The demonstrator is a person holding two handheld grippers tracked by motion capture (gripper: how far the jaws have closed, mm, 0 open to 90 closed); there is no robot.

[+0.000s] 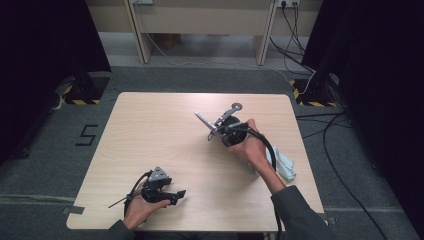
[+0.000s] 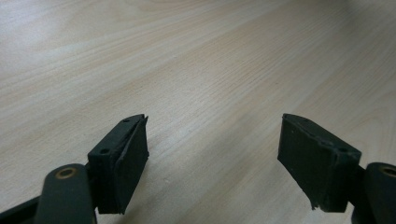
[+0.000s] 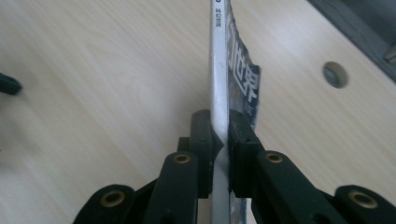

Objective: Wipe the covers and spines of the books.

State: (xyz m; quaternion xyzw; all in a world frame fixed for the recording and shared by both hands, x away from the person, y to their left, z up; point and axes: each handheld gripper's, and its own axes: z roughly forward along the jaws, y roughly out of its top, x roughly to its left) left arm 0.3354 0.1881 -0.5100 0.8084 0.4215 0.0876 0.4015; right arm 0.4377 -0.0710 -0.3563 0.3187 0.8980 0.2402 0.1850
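My right gripper point(image 1: 216, 129) is shut on a thin magazine point(image 1: 204, 120) and holds it edge-up above the middle of the wooden table point(image 1: 150, 125). In the right gripper view both pads clamp the magazine's grey spine point(image 3: 218, 65), which carries small printed characters; its dark cover point(image 3: 243, 88) faces right. Near the table's front left my left gripper point(image 1: 176, 195) lies low in a hand. In the left gripper view its jaws stand wide apart over bare wood, with nothing between the fingertips of the left gripper point(image 2: 215, 140).
A pale blue cloth point(image 1: 285, 166) lies at the table's right edge, beside the right forearm. A round hole point(image 3: 335, 74) shows in the tabletop near its edge. Cables run over the grey floor at the right point(image 1: 325, 130).
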